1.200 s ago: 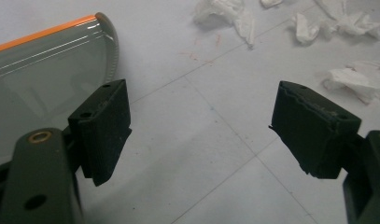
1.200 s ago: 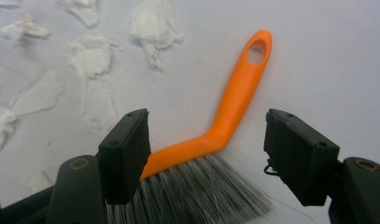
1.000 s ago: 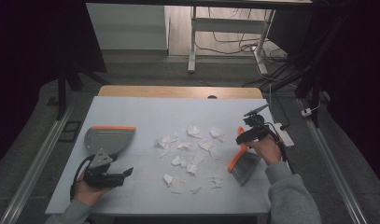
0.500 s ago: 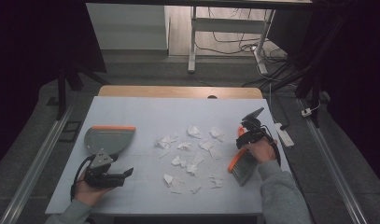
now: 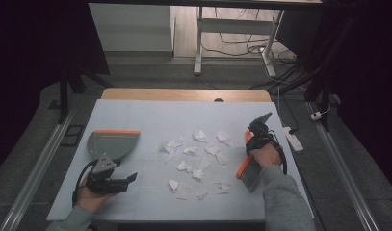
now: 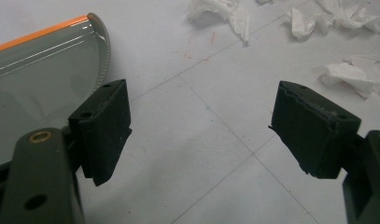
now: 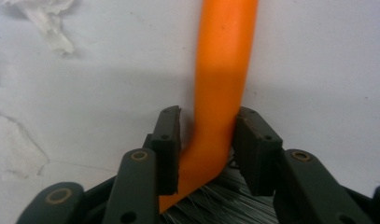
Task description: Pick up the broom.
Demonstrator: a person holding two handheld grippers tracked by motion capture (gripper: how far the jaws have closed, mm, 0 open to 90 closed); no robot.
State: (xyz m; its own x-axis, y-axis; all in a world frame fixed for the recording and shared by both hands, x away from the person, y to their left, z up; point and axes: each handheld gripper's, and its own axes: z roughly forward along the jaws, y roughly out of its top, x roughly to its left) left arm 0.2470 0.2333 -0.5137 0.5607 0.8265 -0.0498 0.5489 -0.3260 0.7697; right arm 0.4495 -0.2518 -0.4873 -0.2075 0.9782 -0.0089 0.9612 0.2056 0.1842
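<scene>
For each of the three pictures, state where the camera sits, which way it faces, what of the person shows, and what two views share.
High view: above the near table edge, facing forward and down; both forearms, left tool, right tool.
Left gripper view: on the left tool, jaws apart, facing the grey plastic dustpan with an orange edge and torn white paper scraps.
Right gripper view: on the right tool, jaws around the orange-handled brush.
Shared: high and left views both show dustpan and scraps.

Lay on the white table (image 5: 150,115): grey dustpan (image 5: 111,144) at left, torn paper scraps (image 5: 198,159) scattered mid-table, orange-handled brush (image 5: 246,171) at right, bristles nearest the front edge.
</scene>
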